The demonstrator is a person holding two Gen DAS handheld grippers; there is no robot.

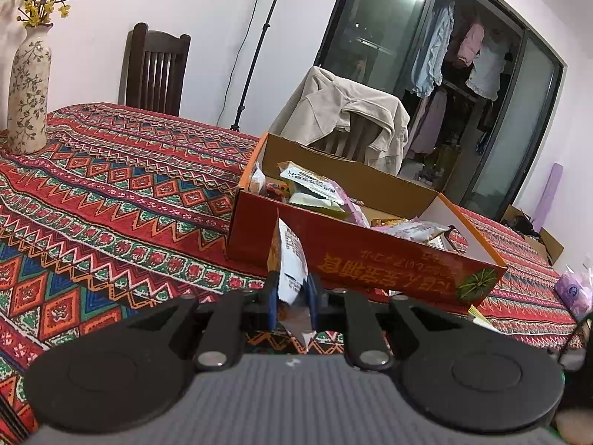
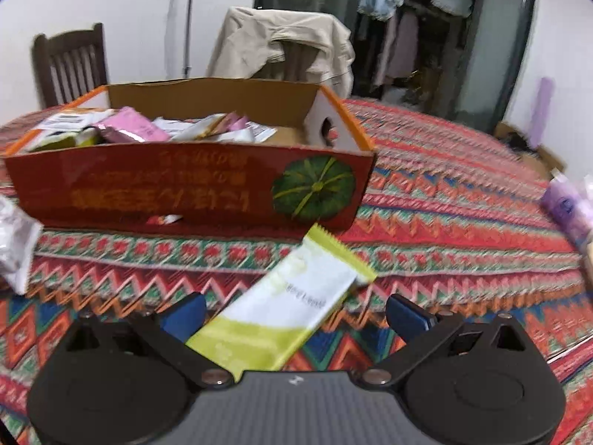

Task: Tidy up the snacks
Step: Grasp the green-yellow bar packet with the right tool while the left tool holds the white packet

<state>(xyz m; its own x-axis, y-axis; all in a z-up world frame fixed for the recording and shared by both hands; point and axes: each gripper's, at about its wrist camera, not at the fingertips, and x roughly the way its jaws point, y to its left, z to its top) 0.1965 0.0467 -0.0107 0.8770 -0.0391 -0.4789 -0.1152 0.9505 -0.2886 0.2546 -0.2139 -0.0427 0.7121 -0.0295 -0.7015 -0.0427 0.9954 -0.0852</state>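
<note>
A red cardboard box with a pumpkin picture stands on the patterned tablecloth and holds several snack packets. My left gripper is shut on a white and orange snack packet, held upright just in front of the box's near wall. In the right wrist view the same box lies ahead. A green and white snack packet lies flat on the cloth between the fingers of my right gripper, which stands open around it without touching it.
A flowered vase stands at the far left of the table. Two chairs stand behind, one draped with a beige jacket. A purple pack lies at the right edge, a silvery packet at the left.
</note>
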